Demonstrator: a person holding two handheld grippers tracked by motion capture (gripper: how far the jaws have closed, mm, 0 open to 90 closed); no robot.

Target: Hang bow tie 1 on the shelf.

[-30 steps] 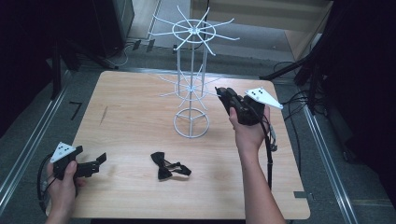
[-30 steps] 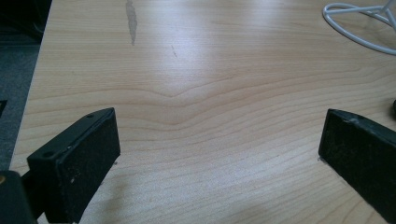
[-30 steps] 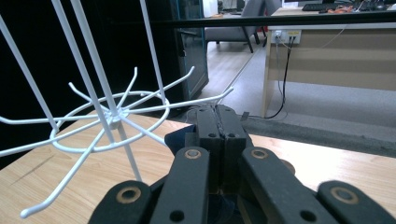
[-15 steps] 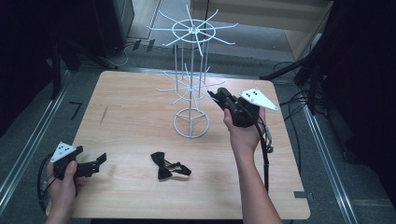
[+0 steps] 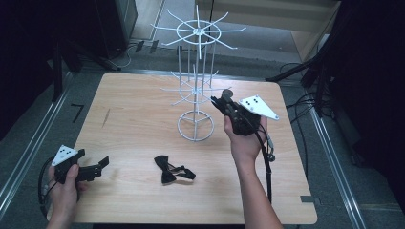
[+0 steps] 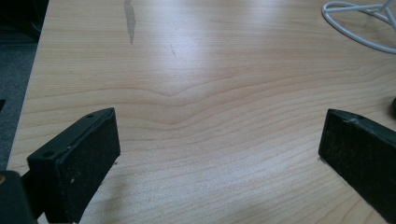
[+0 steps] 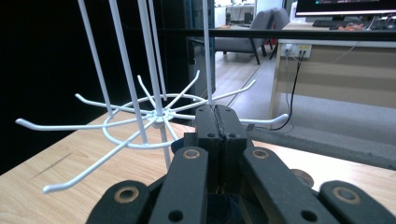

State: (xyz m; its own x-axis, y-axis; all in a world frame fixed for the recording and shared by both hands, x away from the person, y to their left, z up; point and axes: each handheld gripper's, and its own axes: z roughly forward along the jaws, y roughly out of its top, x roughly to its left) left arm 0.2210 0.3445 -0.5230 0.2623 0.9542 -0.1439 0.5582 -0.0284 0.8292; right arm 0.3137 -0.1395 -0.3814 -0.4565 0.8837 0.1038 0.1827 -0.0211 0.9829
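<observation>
Pale wooden boards make up the surface (image 5: 143,114), set on a dim grey floor with dark equipment around it. Right tongs (image 5: 220,101) are pressed fully together with nothing visible between the pads, raised off the wood and pointing at the lower ring of hooks on the white wire rack (image 5: 195,90); from the right gripper view their tip (image 7: 217,114) sits just short of those hook arms (image 7: 93,123), probably to nudge or steady the rack rather than to carry anything. Left tongs (image 5: 98,164) rest low at the near left corner, jaws spread wide and empty over bare wood, which looks like waiting in readiness. Between the two hands lies a black bow tie (image 5: 173,169), flat on the boards, near the rack's round base and apart from both tongs, likely the next thing meant for a hook.
</observation>
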